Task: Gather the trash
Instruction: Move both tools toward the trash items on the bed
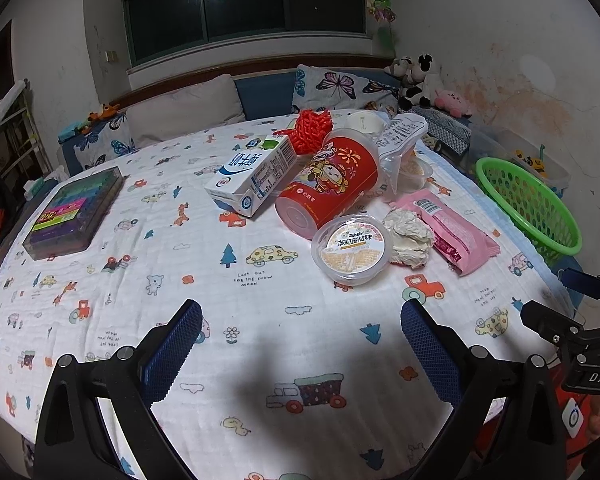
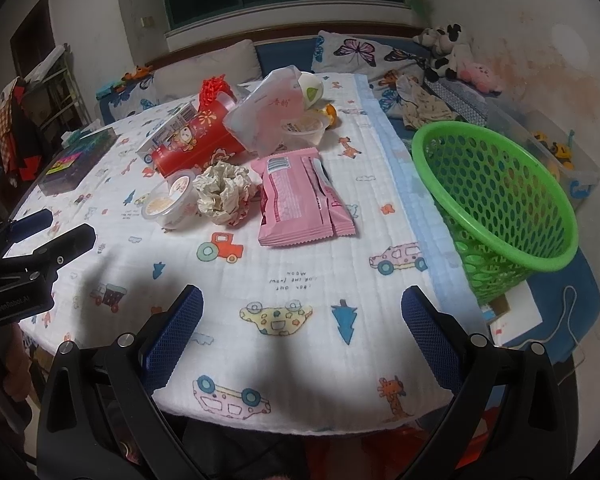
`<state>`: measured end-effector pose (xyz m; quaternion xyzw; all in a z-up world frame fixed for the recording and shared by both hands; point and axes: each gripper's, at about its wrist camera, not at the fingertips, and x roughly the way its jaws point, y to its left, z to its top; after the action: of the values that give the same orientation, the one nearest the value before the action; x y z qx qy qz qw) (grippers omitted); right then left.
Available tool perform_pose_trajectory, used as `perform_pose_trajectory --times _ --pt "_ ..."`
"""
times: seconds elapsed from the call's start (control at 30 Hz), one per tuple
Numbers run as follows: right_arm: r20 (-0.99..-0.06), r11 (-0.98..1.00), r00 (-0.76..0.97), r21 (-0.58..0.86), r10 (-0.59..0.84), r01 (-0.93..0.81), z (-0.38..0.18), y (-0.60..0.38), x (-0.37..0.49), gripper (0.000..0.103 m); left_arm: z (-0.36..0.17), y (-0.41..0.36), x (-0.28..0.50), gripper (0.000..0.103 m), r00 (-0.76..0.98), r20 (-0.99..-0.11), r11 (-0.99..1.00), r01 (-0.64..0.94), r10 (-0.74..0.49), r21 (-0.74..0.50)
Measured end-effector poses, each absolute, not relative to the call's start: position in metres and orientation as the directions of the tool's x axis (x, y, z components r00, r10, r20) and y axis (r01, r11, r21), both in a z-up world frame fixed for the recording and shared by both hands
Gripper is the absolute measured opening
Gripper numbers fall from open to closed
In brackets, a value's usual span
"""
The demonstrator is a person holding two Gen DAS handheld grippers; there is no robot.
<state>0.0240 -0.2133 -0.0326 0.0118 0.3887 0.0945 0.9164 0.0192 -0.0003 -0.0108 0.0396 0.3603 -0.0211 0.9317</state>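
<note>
Trash lies in a cluster on the cartoon-print cloth: a white milk carton [image 1: 252, 176], a red paper cup [image 1: 328, 184] on its side, a round pudding cup [image 1: 352, 249], a crumpled tissue [image 1: 408, 237], a pink wrapper [image 1: 452, 229] and a clear plastic bag [image 1: 402, 148]. The green mesh basket [image 2: 496, 204] stands tilted at the right edge. My left gripper [image 1: 302, 338] is open, hovering near the front edge, short of the pudding cup. My right gripper [image 2: 302, 334] is open too, in front of the pink wrapper [image 2: 304, 200] and crumpled tissue [image 2: 222, 192].
A dark box of coloured pens [image 1: 76, 212] lies at the left of the cloth. Pillows [image 1: 184, 110] and plush toys [image 1: 420, 80] line the back. A clear bin with toys [image 2: 560, 152] sits behind the basket. The left gripper [image 2: 36, 248] shows at the right wrist view's left edge.
</note>
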Motion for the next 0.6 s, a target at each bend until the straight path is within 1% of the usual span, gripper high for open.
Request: perform_pose_trajectory --times 0.6 --pt "-0.717 0.981 0.672 0.09 0.185 -0.174 -0.027 -0.213 0.036 0.098 -0.007 0.001 0.033 0.097 0.729 -0.685 0.997 0.063 -0.011 0.051"
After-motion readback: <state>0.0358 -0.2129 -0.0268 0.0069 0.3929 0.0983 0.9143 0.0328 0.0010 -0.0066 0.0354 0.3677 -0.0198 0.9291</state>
